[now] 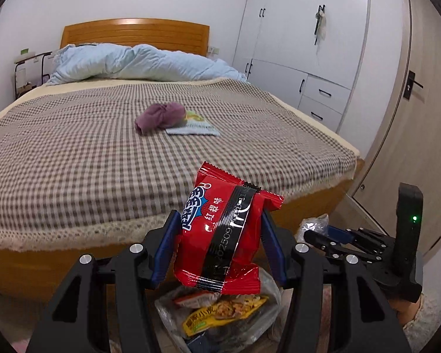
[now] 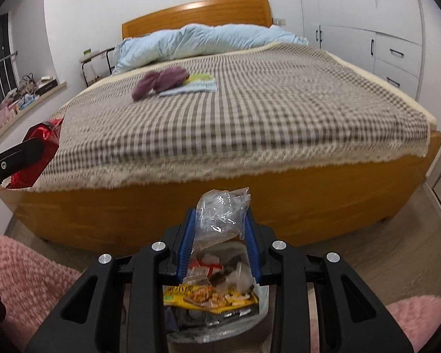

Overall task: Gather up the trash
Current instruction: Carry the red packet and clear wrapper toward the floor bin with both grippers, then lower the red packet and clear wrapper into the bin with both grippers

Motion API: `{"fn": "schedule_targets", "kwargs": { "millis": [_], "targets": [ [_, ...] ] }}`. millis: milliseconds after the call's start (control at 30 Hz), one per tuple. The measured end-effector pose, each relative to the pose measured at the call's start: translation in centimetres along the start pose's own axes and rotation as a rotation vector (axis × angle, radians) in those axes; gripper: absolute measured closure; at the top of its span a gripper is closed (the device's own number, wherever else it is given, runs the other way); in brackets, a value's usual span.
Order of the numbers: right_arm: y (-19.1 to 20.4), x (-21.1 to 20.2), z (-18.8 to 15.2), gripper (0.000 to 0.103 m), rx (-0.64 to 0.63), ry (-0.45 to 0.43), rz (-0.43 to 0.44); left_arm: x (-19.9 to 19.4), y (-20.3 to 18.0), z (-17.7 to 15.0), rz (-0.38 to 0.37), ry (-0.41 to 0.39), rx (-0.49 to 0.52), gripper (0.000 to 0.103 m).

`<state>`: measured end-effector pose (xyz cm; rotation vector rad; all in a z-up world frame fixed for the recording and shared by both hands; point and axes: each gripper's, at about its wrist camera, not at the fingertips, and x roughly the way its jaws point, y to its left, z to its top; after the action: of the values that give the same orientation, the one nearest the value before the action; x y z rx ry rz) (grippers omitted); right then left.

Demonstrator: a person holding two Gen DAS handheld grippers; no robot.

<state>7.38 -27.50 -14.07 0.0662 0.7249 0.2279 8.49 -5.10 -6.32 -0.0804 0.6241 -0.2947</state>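
My left gripper (image 1: pixel 219 241) clamps the red snack packet (image 1: pixel 220 232) and my right gripper (image 2: pixel 219 247) the clear wrapper (image 2: pixel 222 217), both above the trash bag (image 2: pixel 220 297); either could miss its narrow mouth if released off-centre.

The left tool (image 1: pixel 217 235) pointed downward, its blue pads clamped on either side of a red snack packet (image 1: pixel 225 229). The right tool (image 2: pixel 220 247) tilted down too (a touch steeper), its jaws pinched narrower on a crumpled clear wrapper (image 2: pixel 222 217). Both tools sat side by side, close together.
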Motion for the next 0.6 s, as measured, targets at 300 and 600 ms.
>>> {"fn": "schedule_targets", "kwargs": {
  "millis": [300,600],
  "targets": [
    [1.3,1.3,-3.0,0.071,-0.037,0.073,0.013,1.8,0.2,-4.4,-0.018,0.093,-0.005,0.051],
    [1.6,3.2,-5.0,0.071,-0.048,0.141,0.020,4.9,1.1,-9.4,-0.023,0.214,0.001,0.051]
  ]
}}
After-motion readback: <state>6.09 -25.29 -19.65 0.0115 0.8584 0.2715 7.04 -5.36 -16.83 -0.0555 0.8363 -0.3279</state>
